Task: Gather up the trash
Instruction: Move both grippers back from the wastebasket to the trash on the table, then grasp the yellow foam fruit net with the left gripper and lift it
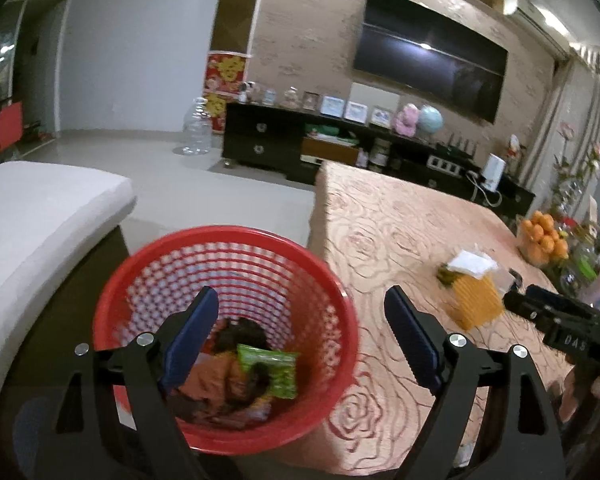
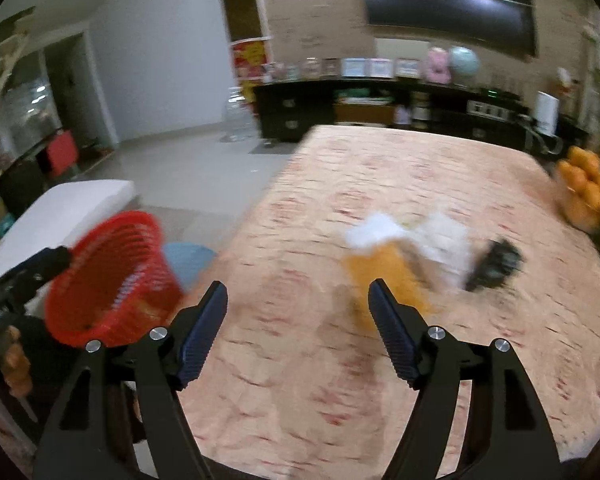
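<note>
My left gripper (image 1: 300, 312) hangs over the red basket (image 1: 342, 312), its 2 blue-padded fingers (image 1: 196, 328) spread wide with nothing between them. The basket stands on the floor just beside the corner of the table (image 1: 400, 216), and its mouth lies below and between my left fingers. At its bottom, just past my left-hand pad, lies a green wrapper (image 1: 270, 368) on top of brown and orange scraps (image 1: 208, 380).

My right gripper (image 2: 298, 308) is over the table's rose-patterned cloth, jaws standing apart and empty. The right wrist view is blurred. Just beyond my right-hand finger (image 2: 392, 332) sits an orange packet (image 2: 384, 280), close to the tip but not touching it as far as I can tell. Crumpled white paper (image 2: 440, 240) lies on and behind it, and a dark object (image 2: 496, 264) I cannot make out sits further right. A pile of oranges (image 2: 588, 192) is well apart at the far right edge.

From my right fingers the basket is off to the left, below the table edge, with my left gripper reaching in from that side.
</note>
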`<state>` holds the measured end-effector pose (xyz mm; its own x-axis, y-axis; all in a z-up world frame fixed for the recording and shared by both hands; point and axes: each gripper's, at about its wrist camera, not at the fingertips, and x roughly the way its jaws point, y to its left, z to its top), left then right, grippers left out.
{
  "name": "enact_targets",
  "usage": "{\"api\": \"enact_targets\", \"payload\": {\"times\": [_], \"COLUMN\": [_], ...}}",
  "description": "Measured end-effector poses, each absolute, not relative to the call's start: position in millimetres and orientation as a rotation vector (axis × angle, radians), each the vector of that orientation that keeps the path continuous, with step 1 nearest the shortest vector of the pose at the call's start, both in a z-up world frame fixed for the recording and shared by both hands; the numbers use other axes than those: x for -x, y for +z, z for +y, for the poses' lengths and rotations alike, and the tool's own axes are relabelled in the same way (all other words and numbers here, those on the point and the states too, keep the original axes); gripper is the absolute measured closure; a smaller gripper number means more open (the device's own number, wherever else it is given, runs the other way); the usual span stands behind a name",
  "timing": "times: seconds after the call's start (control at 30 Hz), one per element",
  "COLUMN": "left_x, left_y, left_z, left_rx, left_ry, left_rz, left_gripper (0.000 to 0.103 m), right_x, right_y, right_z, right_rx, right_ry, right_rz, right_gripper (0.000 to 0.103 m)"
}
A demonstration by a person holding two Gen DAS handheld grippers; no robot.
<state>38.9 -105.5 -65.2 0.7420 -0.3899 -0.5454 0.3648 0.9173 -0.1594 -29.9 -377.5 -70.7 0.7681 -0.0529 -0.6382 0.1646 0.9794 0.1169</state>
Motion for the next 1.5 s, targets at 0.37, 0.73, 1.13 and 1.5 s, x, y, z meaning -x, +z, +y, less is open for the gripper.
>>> {"api": "enact_targets", "payload": {"times": [0.37,0.73,1.13,1.5], "left_x": [-41.0,-38.0,-59.7,-76.4], "left_y": [-90.8,-103.3,-122.0,-149.9], "left_z": [-170.7,-265.4,-349.9,-368.8], "left_rx": [-0.022,-0.095,-0.075,-0.124], "left_ry": [-0.526,-0.703,-0.821,-0.818], "left_rz": [0.674,0.719,0.834,0.89], "left_gripper": [0.021,0.021,0.021,0.059], "right_x": [63.0,68.7,71.7,70.6], "right_y": [-109.8,-118.8,-124.5,-127.0], "right_z": [-477.1,-493.4,-503.8,-504.9], "right_rx": [-0.277,-0.345,-0.389,-0.401], "right_ry": [-0.368,-0.385,-0.377,-0.367], "right_rz": [0.702,0.709,0.721,0.728], "right_gripper": [0.032,0.032,0.032,0.032]}}
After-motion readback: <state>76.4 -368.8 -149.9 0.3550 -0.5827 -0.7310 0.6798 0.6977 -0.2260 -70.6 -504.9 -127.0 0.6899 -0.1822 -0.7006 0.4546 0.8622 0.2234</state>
